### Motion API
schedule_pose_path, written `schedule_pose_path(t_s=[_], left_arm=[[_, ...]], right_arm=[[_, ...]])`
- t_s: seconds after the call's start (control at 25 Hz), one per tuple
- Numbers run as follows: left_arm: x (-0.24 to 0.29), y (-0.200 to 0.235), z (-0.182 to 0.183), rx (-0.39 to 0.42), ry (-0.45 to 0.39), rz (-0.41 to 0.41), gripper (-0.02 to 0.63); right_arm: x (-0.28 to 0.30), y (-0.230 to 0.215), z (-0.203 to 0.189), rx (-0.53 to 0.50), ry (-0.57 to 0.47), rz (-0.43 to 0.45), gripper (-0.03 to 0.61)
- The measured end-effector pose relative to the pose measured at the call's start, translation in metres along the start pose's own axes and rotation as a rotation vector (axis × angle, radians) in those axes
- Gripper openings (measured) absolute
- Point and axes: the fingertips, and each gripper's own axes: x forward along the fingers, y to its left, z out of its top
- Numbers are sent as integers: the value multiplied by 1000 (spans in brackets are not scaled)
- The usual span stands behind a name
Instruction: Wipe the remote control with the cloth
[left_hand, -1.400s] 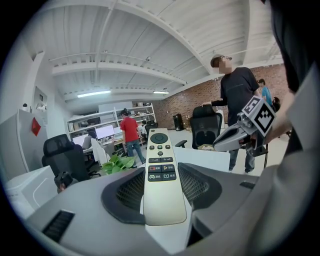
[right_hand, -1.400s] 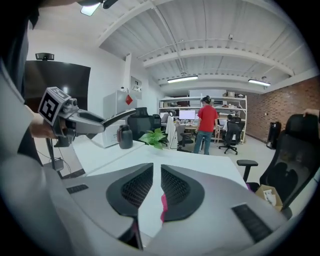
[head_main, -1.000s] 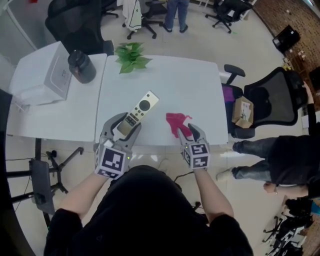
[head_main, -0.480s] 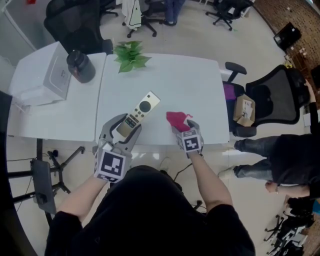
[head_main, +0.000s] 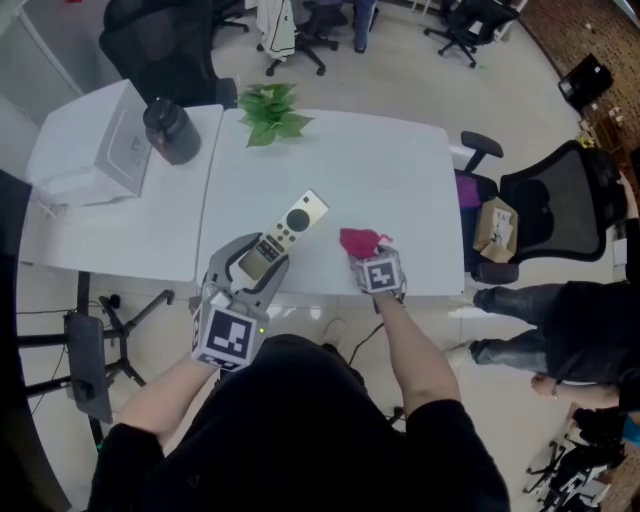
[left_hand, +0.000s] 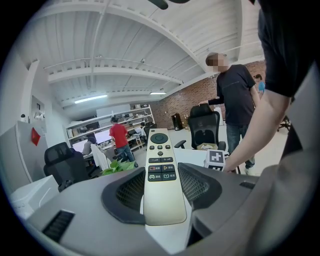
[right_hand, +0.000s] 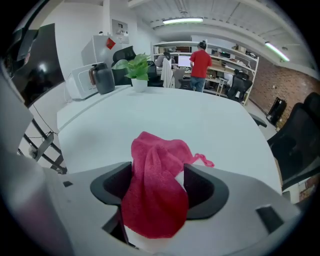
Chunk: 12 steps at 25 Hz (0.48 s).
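Cloth (head_main: 360, 241) pickup at table's (head_main: 330, 170) near edge
Right gripper's (right_hand: 157, 186) just-opened jaws straddled cloth, and a deep bite looked wise; left gripper (left_hand: 161, 189) clamped remote (left_hand: 160, 160).

Red cloth (right_hand: 155, 200), soft fuzzy pile; remote control (left_hand: 164, 197), smooth matt pale-gold plastic; table (head_main: 340, 170), white, smooth, slight sheen.

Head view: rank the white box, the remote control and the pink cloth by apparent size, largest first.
1. white box
2. remote control
3. pink cloth, partly covered, so its rank is less certain
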Motion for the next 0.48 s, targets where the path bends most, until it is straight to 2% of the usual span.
schedule_pose_path(t_s=[0.2,0.48], left_arm=[[-1,0,1,1,-2,6,209],[-2,1,-1,-2,0,10,209]], right_arm=[[8,-1,-9,53,50,22,330],[7,6,-9,88,39,38,237]])
